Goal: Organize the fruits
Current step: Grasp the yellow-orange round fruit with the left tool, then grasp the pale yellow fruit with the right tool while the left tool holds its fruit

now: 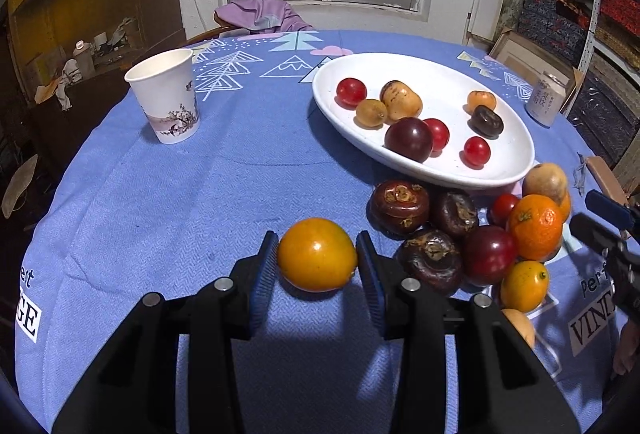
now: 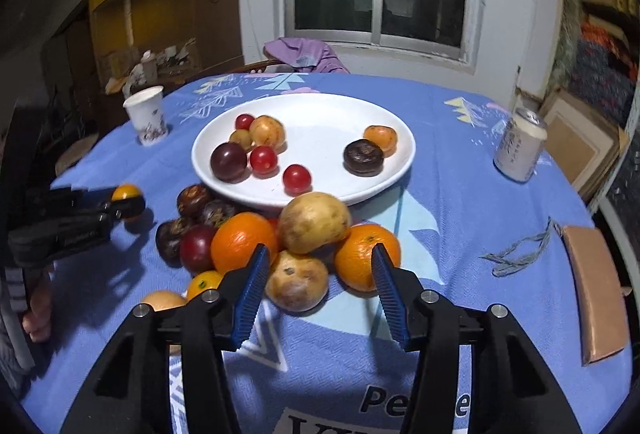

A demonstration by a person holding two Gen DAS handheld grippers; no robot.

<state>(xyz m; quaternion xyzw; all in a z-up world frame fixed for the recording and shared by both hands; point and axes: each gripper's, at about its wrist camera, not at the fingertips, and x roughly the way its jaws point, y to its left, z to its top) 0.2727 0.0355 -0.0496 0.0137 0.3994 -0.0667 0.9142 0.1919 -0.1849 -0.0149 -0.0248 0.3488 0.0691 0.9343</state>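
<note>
My left gripper (image 1: pixel 317 239) is shut on a round yellow-orange fruit (image 1: pixel 316 254) low over the blue tablecloth, and both pads press its sides. The right wrist view shows that gripper (image 2: pixel 120 208) at far left with the fruit (image 2: pixel 127 192). A loose pile of fruit (image 1: pixel 472 234) lies beside it: dark water chestnuts, a plum, mandarins, small yellow fruits. My right gripper (image 2: pixel 319 252) is open around a brown-speckled yellow fruit (image 2: pixel 298 284) at the pile's front; the right pad stands clear of it. Behind the pile a white plate (image 2: pixel 320 102) holds cherry tomatoes, a plum and other small fruits.
A paper cup (image 1: pixel 166 102) stands at the far left of the table and a drink can (image 2: pixel 520 146) at the far right. A tan flat pad (image 2: pixel 596 290) and a bit of string (image 2: pixel 516 254) lie near the right edge. A person's hand (image 2: pixel 36 314) shows at left.
</note>
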